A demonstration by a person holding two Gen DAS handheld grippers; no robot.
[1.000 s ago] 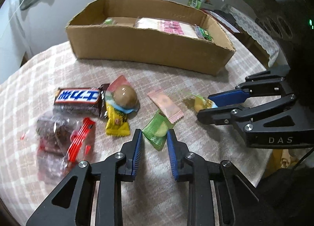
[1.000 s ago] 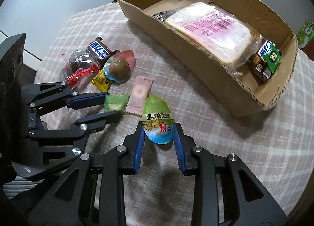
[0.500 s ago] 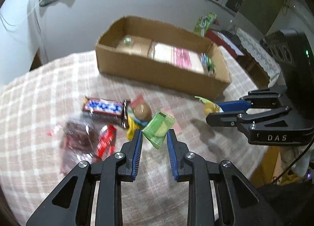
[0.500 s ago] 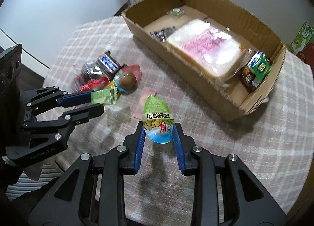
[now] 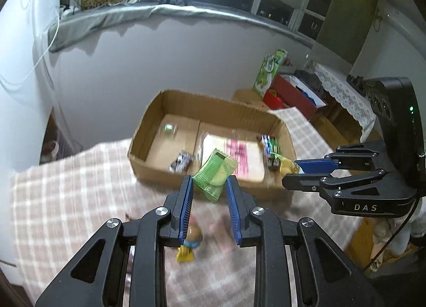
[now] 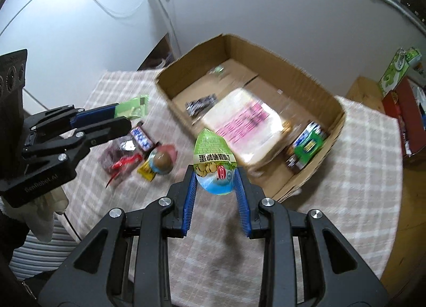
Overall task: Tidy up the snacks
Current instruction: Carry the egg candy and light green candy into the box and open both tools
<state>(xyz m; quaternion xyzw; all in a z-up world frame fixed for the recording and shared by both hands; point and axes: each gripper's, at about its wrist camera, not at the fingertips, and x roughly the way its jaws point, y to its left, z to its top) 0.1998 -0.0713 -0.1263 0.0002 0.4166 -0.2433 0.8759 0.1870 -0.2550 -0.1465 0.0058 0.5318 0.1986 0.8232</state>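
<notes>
My left gripper point(image 5: 209, 187) has its jaws clamped on a green wafer pack point(image 5: 215, 174), held in the air above the counter point(image 5: 66, 200), just near of the box point(image 5: 207, 110). My right gripper point(image 6: 215, 181) has its jaws clamped on a green egg pouch point(image 6: 215, 167), also clear of the counter, near the box's near wall. In the left view the right gripper appears at the right edge; in the right view the left gripper appears at the left edge, the wafer pack at its tips. The box stands on the far part of the checked cloth and holds a pink-labelled bread pack point(image 6: 245, 126), a dark sweet point(image 6: 199, 104) and a green-and-blue bar point(image 6: 306, 147). On the counter left of the box lie a chocolate bar point(image 6: 141, 138), a red-and-dark bag point(image 6: 119, 158) and a brown egg snack point(image 6: 159, 162).
</notes>
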